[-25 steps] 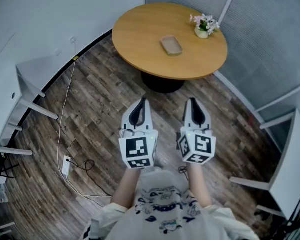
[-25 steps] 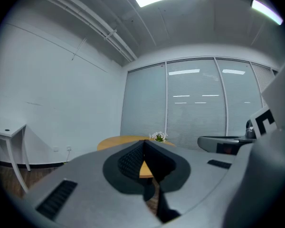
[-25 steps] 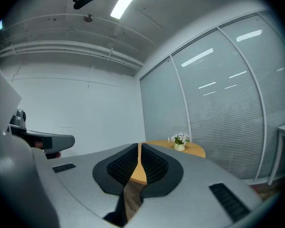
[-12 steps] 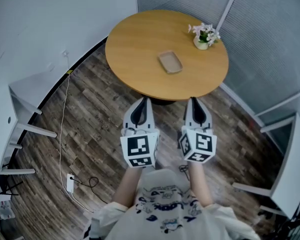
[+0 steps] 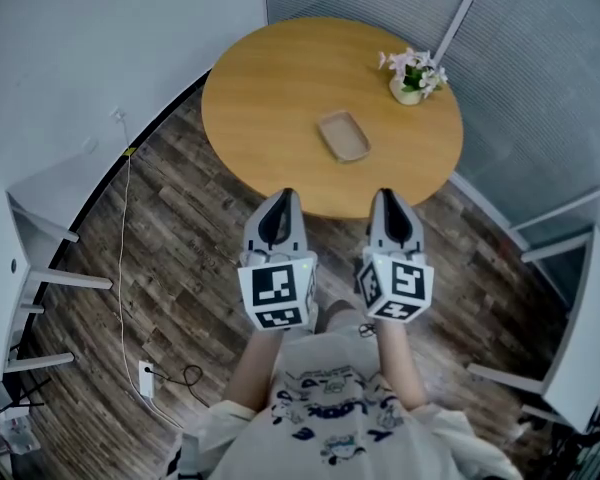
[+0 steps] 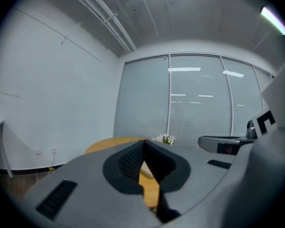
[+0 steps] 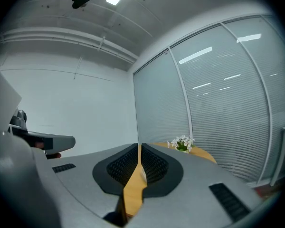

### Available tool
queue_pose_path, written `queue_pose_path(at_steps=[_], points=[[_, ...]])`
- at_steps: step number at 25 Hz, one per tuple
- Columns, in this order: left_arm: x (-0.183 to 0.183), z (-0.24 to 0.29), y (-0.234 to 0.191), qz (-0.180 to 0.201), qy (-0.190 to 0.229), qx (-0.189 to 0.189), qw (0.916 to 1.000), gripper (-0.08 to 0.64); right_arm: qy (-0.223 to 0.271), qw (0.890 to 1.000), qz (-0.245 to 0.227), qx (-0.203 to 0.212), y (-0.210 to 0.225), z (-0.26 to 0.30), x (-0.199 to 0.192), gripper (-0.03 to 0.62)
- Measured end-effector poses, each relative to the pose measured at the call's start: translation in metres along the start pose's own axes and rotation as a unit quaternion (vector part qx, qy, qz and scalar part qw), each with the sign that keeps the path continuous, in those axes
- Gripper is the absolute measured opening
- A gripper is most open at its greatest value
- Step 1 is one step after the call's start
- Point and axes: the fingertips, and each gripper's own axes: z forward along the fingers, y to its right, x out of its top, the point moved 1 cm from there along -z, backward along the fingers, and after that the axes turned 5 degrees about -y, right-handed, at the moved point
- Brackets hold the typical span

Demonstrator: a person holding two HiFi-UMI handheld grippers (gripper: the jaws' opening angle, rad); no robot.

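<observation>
**Head view:** The left hand-held gripper point(image 5: 284, 198) and the right hand-held gripper point(image 5: 386, 196) hung side by side at the lower middle of the frame. Both were empty, and their tips pointed at the near edge of a round wooden table point(image 5: 265, 88). A shallow tan tray point(image 5: 344, 135) lay near the table's middle, well apart from both grippers. A small flower pot point(image 5: 411, 74) stood at the upper right of the tabletop. A white cable point(image 5: 123, 218) trailed over the plank floor point(image 5: 195, 268) at the left.

**Left gripper view:** The left hand-held gripper point(image 6: 143, 144) had its jaws pressed together at the tips, with nothing between them. The table point(image 6: 107, 143) showed behind the jaws and through the slit below them. The flower pot point(image 6: 165, 139) sat just above the tips, before a glass wall point(image 6: 194, 103) with blinds.

**Right gripper view:** The right hand-held gripper point(image 7: 139, 148) was likewise closed and carried nothing. The table point(image 7: 206, 155) and the flower pot point(image 7: 182, 144) lay to the right of its tips.

By the look of it, the step in hand was the approach to the table, with no contact made yet. Reaching the tray would call for bringing the grippers over the tabletop, parting one pair of jaws and lowering them astride the tray's rim.
</observation>
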Motion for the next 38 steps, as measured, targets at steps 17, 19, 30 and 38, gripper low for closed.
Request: queue_pose_path(at_steps=[17, 19, 30, 38], points=[[-0.007, 0.089, -0.02, -0.023, -0.036, 0.014, 0.999, 0.005, -0.035, 0.999, 0.006, -0.003, 0.03, 0.094, -0.011, 0.021], [-0.007, 0.103, -0.02, -0.025, -0.04, 0.016, 0.9988, 0.005, -0.039, 0.999, 0.006, -0.003, 0.037, 0.107, -0.011, 0.021], [-0.012, 0.186, -0.021, -0.033, -0.068, 0.032, 0.9967, 0.005, -0.063, 0.998, 0.006, 0.016, 0.067, 0.192, -0.015, 0.021], [-0.019, 0.24, -0.025, -0.052, -0.097, 0.044, 0.9929, 0.005, -0.099, 0.995, 0.007, 0.018, 0.09, 0.246, -0.029, 0.021]])
